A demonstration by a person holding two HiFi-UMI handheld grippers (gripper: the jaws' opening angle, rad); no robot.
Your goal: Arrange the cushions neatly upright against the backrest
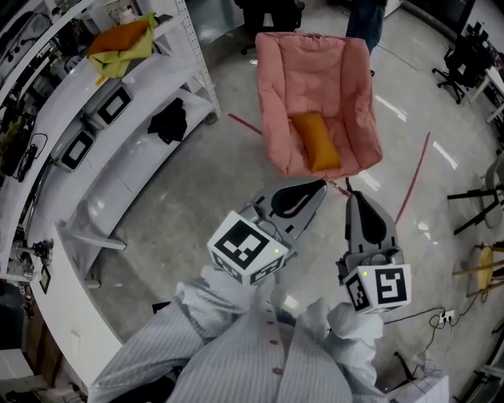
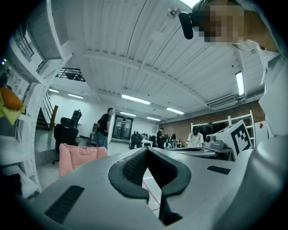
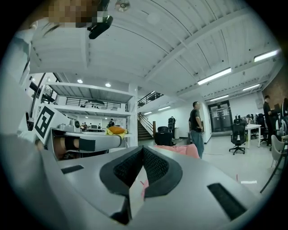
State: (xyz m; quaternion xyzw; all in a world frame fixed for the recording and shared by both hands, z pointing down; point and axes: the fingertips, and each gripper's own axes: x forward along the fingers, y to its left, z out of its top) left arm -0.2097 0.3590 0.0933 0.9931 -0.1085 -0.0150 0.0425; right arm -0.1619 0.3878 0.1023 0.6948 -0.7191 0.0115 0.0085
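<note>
A pink padded chair [image 1: 315, 86] stands on the floor ahead of me, its backrest on the far side. An orange cushion [image 1: 317, 140] lies flat on its seat, near the front edge. My left gripper [image 1: 317, 188] hovers just short of the chair's front, shut and empty. Beside it on the right, my right gripper [image 1: 352, 197] is also shut with nothing in it. In the left gripper view the shut jaws [image 2: 146, 152] point level past the pink chair [image 2: 81, 155]. The right gripper view shows its shut jaws [image 3: 143, 149] with the chair [image 3: 184, 150] behind them.
White shelving [image 1: 87, 212] runs along the left, holding orange and yellow cloths [image 1: 122, 43] and a black item [image 1: 168, 122]. A person [image 1: 366, 24] stands behind the chair. Red tape lines [image 1: 413, 177] cross the floor. Stand legs [image 1: 472, 205] and cables lie at the right.
</note>
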